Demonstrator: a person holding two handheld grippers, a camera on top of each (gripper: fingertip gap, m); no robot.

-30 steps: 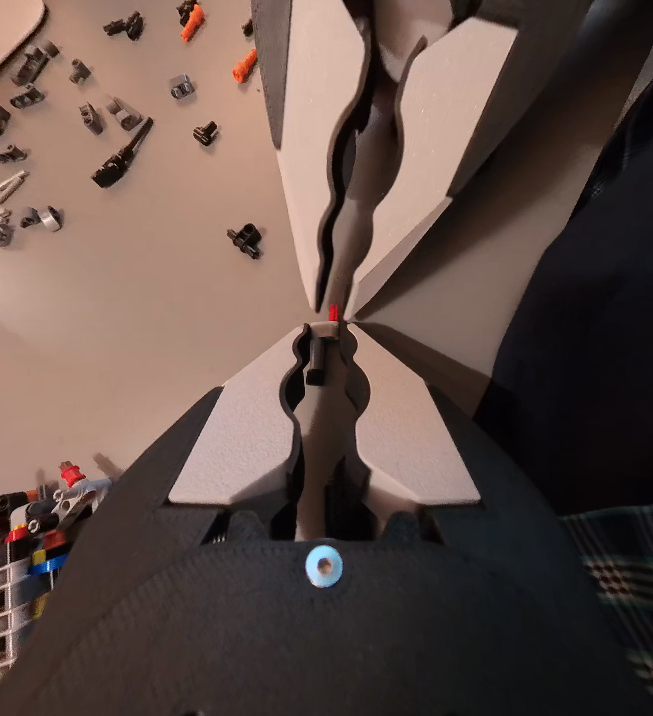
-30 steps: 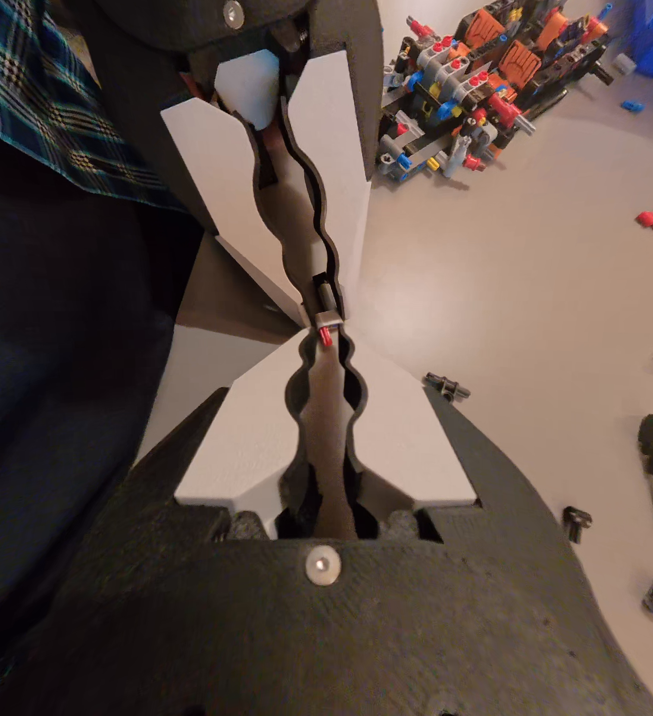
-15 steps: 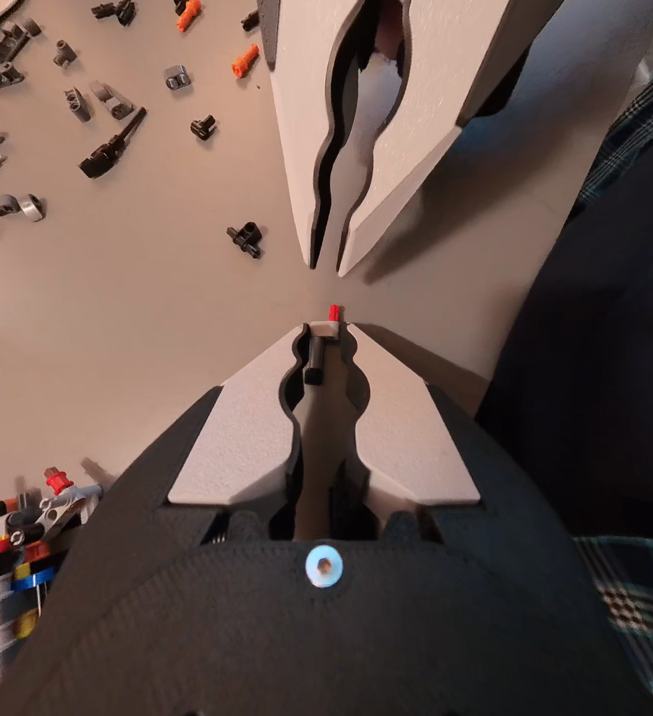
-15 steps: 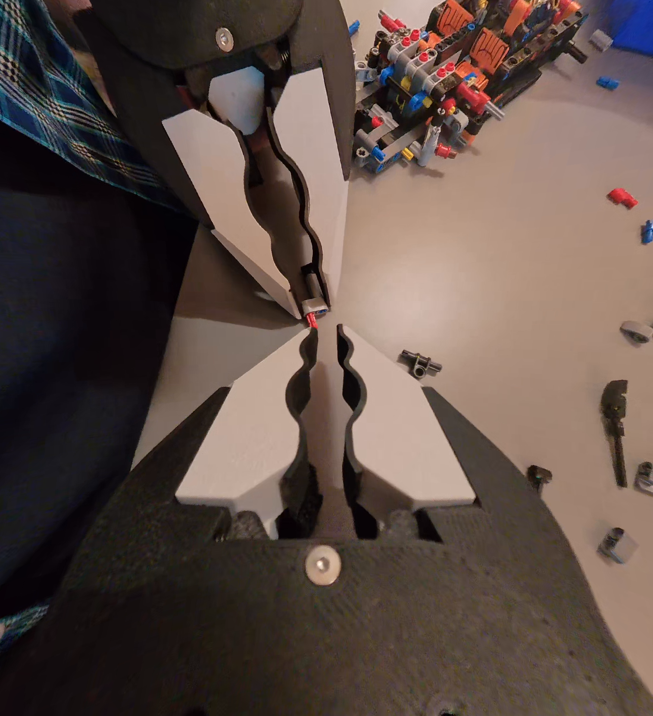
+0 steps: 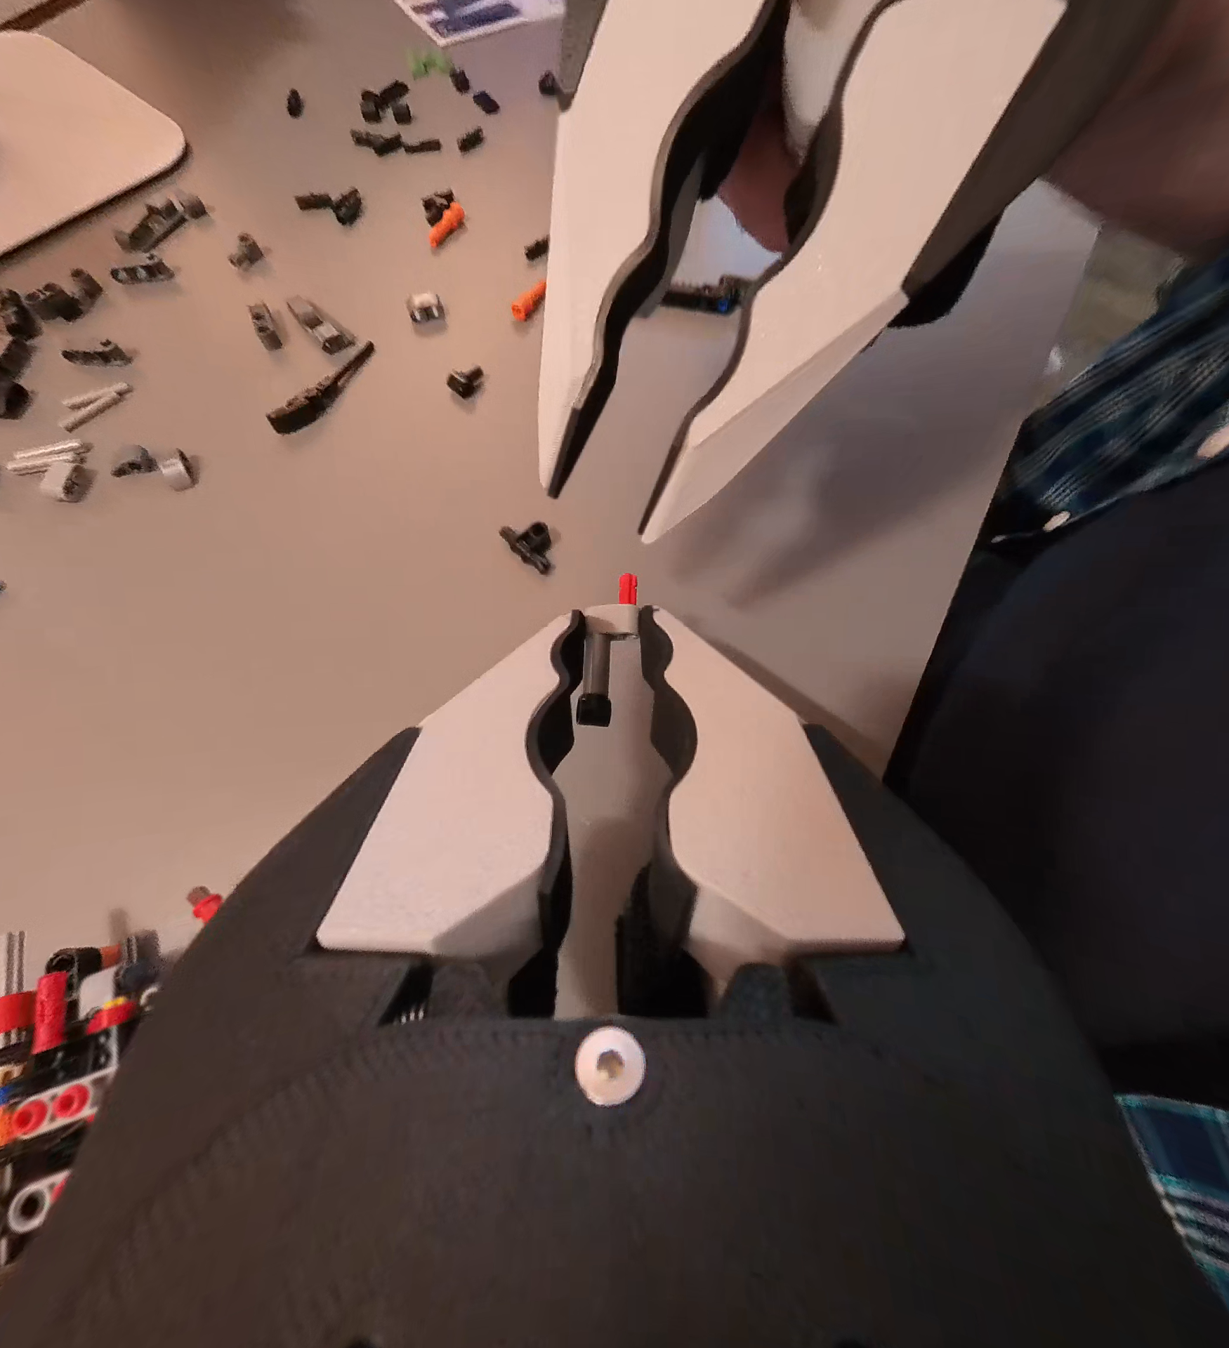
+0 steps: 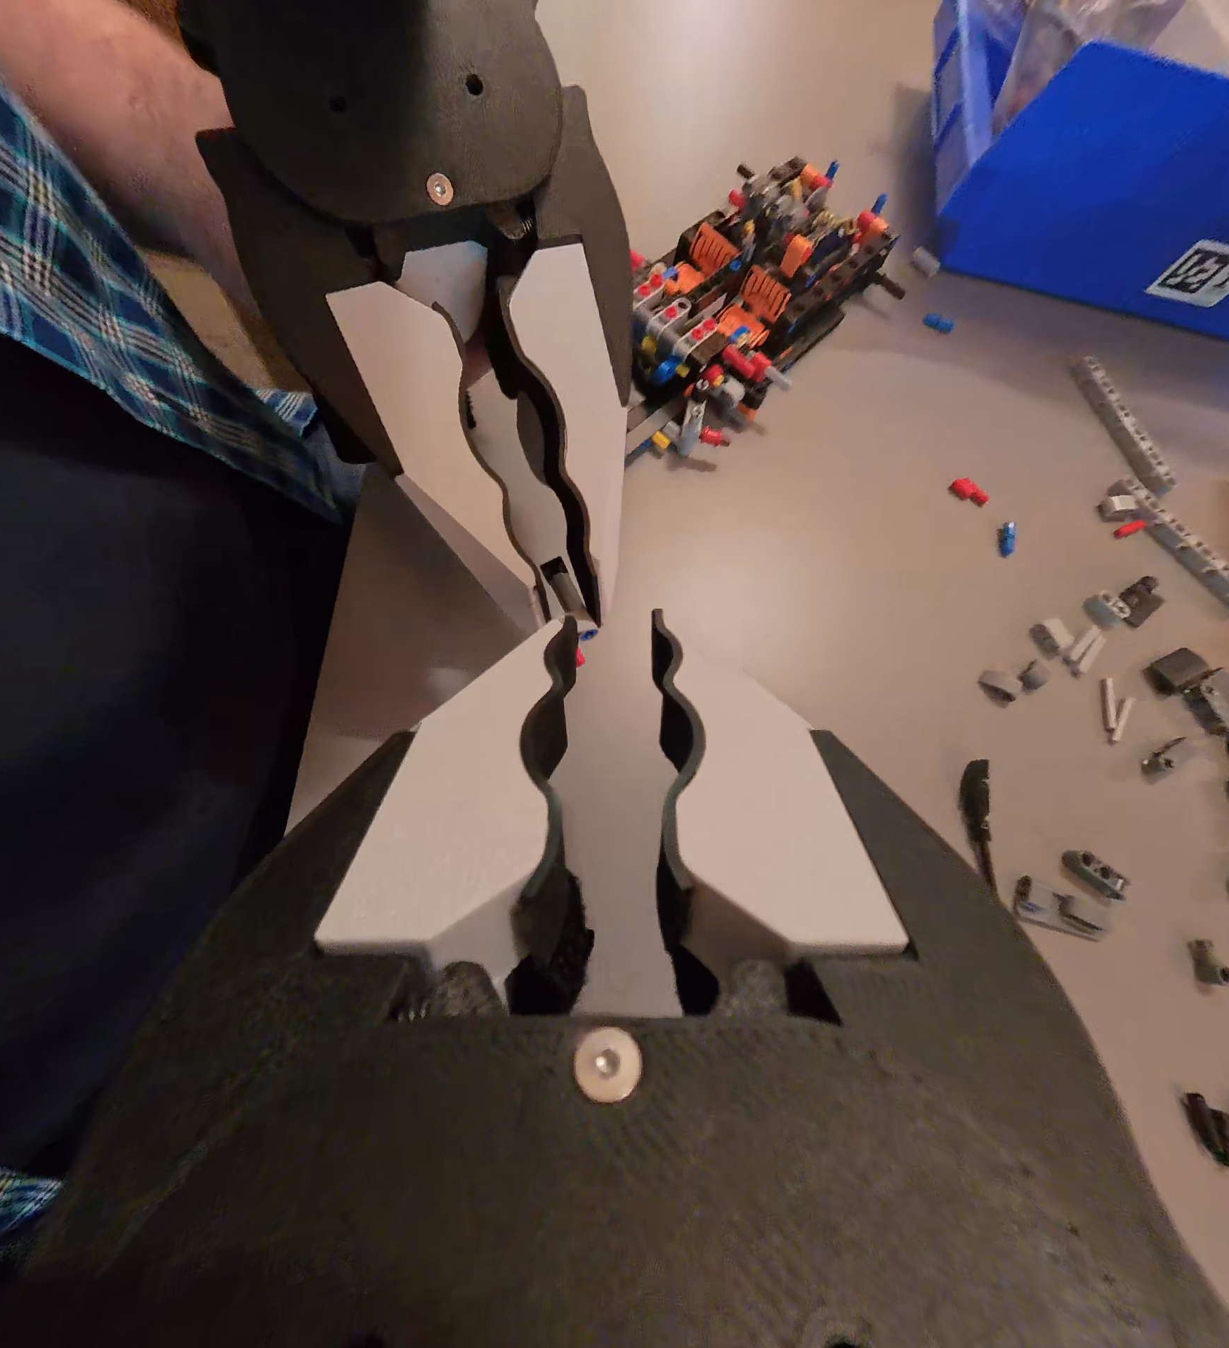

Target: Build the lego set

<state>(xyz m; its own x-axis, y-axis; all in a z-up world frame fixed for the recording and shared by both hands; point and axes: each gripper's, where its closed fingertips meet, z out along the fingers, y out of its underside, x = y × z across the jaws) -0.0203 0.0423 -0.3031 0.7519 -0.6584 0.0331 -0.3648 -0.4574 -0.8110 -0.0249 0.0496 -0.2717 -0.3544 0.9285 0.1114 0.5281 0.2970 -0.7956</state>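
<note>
1. Grey table (image 5: 247, 656) carries scattered loose parts (image 5: 320, 386) from 9 to 12 o'clock in the left wrist view.
2. Left gripper (image 5: 611, 620) pinches a grey connector (image 5: 615, 621) with a red pin (image 5: 627, 588) and dark axle (image 5: 595, 686).
3. Right gripper (image 6: 610, 620) is spread, empty, tips near the left gripper's.
4. Lego model (image 6: 757, 306) sits at 1 o'clock in the right wrist view, beside a blue box (image 6: 1122, 197).

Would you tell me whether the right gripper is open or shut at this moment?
Open: the right gripper shows bare table between its spread fingertips and holds nothing.
</note>
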